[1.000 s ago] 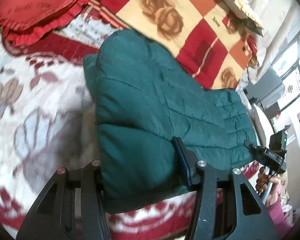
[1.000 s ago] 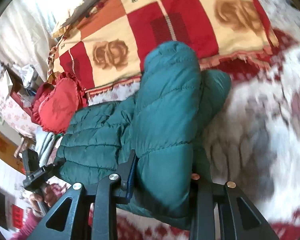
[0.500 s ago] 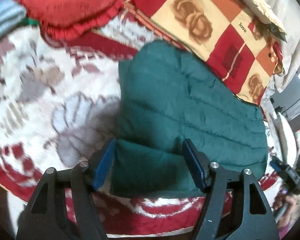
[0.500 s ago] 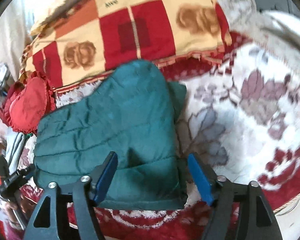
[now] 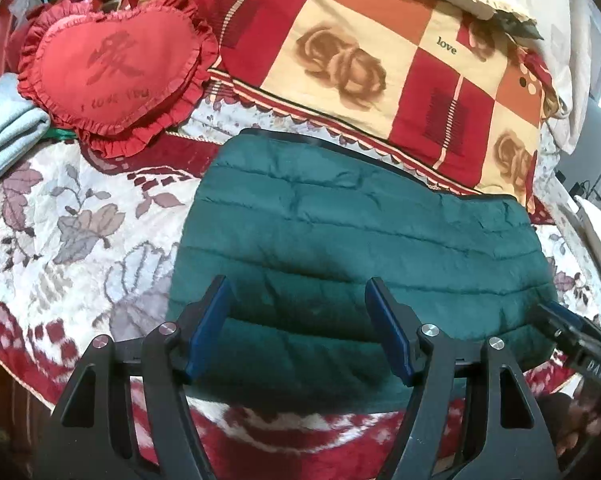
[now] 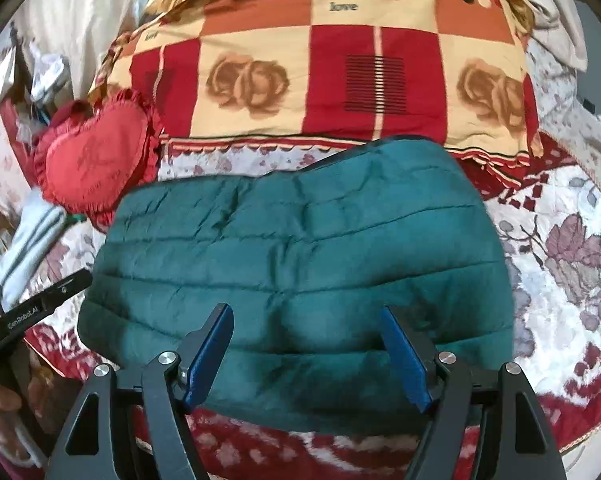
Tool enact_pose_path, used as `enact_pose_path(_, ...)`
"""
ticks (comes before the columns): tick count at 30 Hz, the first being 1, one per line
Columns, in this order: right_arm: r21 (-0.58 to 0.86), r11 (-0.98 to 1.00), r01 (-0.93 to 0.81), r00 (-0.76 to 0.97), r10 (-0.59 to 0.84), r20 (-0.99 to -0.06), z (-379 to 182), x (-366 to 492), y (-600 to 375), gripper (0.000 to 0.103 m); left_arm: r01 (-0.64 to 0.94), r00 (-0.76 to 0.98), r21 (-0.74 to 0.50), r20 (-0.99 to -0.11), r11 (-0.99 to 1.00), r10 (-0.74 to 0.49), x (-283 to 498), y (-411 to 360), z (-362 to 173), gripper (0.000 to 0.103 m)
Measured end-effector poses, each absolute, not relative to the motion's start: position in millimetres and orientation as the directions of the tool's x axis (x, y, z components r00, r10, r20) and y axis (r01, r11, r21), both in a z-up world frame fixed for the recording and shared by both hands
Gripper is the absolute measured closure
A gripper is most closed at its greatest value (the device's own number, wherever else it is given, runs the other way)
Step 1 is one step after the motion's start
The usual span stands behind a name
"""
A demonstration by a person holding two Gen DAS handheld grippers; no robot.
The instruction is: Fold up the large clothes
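A dark green quilted puffer jacket [image 5: 348, 248] lies folded flat into a rectangle on the bed; it also shows in the right wrist view [image 6: 300, 264]. My left gripper [image 5: 298, 312] is open and empty, its blue pads apart above the jacket's near left part. My right gripper [image 6: 306, 340] is open and empty above the jacket's near right part. The right gripper's tip shows at the right edge of the left wrist view [image 5: 580, 344]. The left gripper's tip shows at the left edge of the right wrist view [image 6: 40, 304].
The bed has a floral white and red cover [image 5: 60, 216]. A red, orange and cream checked quilt [image 5: 360, 60] lies behind the jacket. A red heart-shaped cushion [image 5: 108, 72] and a grey folded garment [image 5: 4, 136] sit at the far left.
Both grippers let go of the jacket, opened wide and pulled back toward the near edge. The lifted jacket half now lies flat on the other half.
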State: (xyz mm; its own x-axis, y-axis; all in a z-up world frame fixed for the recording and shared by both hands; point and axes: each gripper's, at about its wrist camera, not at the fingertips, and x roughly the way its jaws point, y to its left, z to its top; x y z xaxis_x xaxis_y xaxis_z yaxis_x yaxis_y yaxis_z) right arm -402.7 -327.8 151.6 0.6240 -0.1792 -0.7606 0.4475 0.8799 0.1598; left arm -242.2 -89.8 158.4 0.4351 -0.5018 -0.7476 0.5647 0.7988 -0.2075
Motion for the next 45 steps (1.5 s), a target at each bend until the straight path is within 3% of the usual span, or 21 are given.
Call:
enact_pose_path(3, 0.159, 0.876, 0.456, 0.634, -0.194, -0.748, 151.0, -405.0, -312.4, 0.028, 0.555, 0.464, -0.192, -0.735, 0.809, -0.494, -257.5, -92.8, 156.7, 0.033)
enact_pose_path(5, 0.169, 0.869, 0.465, 0.642, -0.201, -0.74, 150.4, -407.0, -306.7, 0.022, 0.555, 0.468, -0.179, -0.74, 0.813, -0.482, -265.6, -94.5, 155.5, 0.033)
enact_pose_path(13, 0.095, 0.884, 0.458, 0.65, -0.26, -0.715, 153.4, -415.3, -277.4, 0.021, 0.563, 0.495, -0.148, -0.727, 0.813, -0.476, -291.0, -90.8, 155.3, 0.033)
enact_pose_path(17, 0.09, 0.882, 0.462, 0.661, -0.275, -0.699, 156.1, -421.5, -272.9, 0.014, 0.569, 0.511, -0.133, -0.716, 0.812, -0.476, -299.9, -89.6, 159.2, 0.033)
enact_pose_path(45, 0.089, 0.888, 0.451, 0.654, -0.261, -0.71, 150.1, -422.8, -265.5, 0.014, 0.561, 0.546, -0.089, -0.707, 0.823, -0.449, -308.2, -83.6, 157.9, 0.033)
